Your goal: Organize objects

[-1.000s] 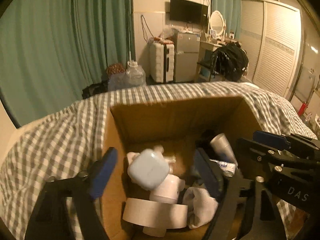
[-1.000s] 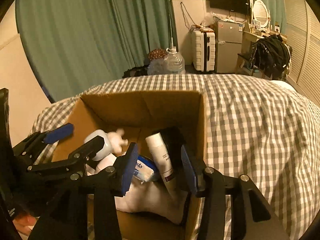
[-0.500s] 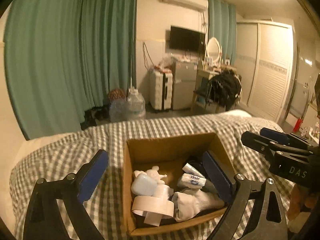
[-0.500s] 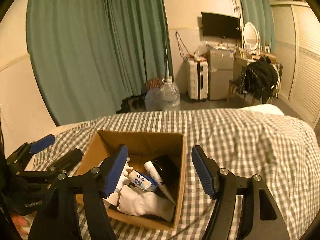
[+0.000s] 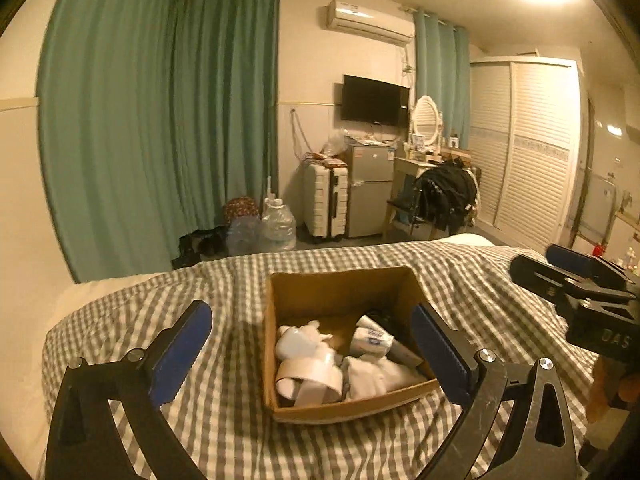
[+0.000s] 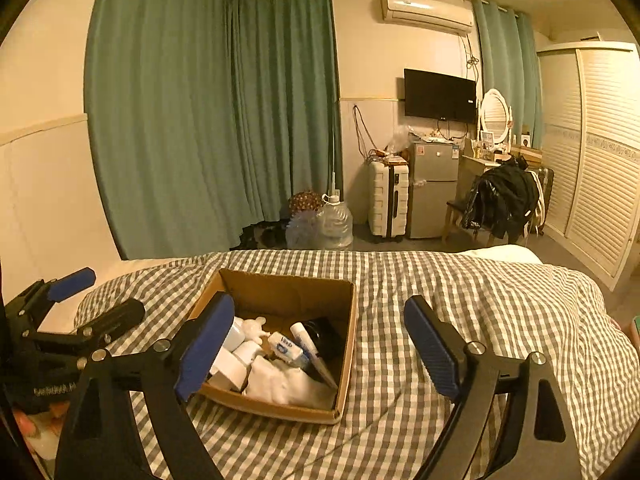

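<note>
both my jaws wide, empty, w/ left gripper point(image 5: 310, 344) & right gripper point(image 6: 320, 344) above cardboard box point(image 6: 344, 360) on checked bed point(image 6: 480, 300).

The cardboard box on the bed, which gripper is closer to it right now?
Left, but only slightly. The left gripper hangs open, centred on the cardboard box, its right finger beside the right wall. The right gripper is open too, offset toward the box's right wall.

Both tools pulled back and up from cardboard box point(image 5: 344, 292), left tool point(image 5: 312, 344), right tool point(image 6: 320, 344) spread wider
</note>
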Demonstrator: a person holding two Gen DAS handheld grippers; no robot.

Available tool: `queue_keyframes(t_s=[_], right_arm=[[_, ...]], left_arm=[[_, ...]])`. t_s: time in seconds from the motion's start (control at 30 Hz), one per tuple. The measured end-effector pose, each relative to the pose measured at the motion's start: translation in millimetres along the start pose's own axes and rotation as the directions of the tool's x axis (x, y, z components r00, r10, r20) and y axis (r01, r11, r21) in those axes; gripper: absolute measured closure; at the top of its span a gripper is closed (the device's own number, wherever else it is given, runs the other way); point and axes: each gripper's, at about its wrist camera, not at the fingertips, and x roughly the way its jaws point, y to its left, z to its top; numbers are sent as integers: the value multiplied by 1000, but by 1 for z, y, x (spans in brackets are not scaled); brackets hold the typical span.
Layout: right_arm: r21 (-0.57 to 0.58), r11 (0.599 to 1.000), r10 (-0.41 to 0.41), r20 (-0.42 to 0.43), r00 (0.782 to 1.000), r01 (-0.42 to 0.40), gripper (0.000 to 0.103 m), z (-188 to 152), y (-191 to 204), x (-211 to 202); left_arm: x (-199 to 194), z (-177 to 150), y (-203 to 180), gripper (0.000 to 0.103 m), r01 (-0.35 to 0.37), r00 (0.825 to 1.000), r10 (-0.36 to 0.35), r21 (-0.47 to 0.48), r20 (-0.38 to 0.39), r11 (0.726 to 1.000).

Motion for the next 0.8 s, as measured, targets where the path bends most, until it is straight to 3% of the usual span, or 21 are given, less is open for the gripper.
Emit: queue_keyframes(t_s=[0.23, 0.47, 0.57, 0.8], right_arm=[[10, 999, 31, 13, 999, -31, 12, -24, -2, -25], [0, 998, -55, 22, 998, 55, 7, -55, -8, -27], [10, 999, -52, -9, 999, 52, 7, -59, -10, -19], [-22, 998, -62, 16, 998, 63, 6, -63, -1, -24]], left_arm=[[-22, -23, 4, 1, -30, 999, 31, -27, 13, 999], [-32, -58, -1, 1, -78, 997, 79, -14, 28, 997], [-27, -64, -2, 1, -65, 998, 65, -2, 0, 998], [-25, -65, 1, 0, -72, 997, 72, -17, -8, 997]])
